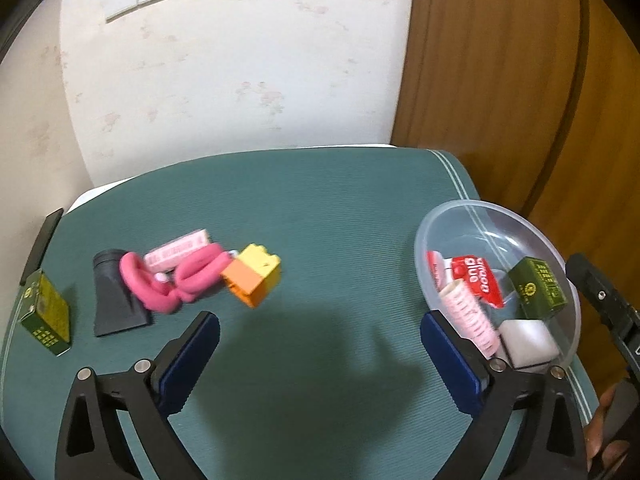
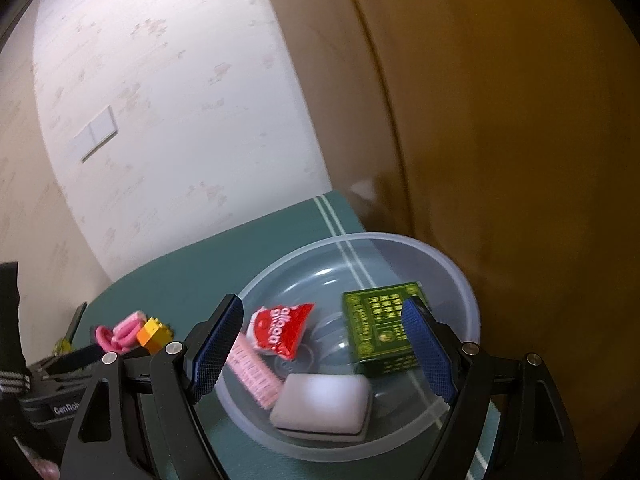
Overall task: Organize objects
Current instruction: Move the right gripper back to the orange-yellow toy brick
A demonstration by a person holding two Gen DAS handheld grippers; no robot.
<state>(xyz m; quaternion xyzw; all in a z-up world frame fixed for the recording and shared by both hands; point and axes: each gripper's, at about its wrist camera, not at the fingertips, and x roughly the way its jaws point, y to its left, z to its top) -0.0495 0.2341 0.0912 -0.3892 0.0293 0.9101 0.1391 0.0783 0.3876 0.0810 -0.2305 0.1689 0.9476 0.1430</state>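
Observation:
A clear plastic bowl stands at the table's right; it also shows in the right wrist view. It holds a green box, a red glue packet, a pink roller and a white case. On the green mat to the left lie a yellow-orange block, a pink clip, a pink-white pack, a dark flat piece and a second green box. My left gripper is open and empty above the mat. My right gripper is open and empty above the bowl.
The green mat covers a small table against a papered wall. A wooden door stands right of the table. The right gripper's body shows beside the bowl. The left gripper's body shows low at left.

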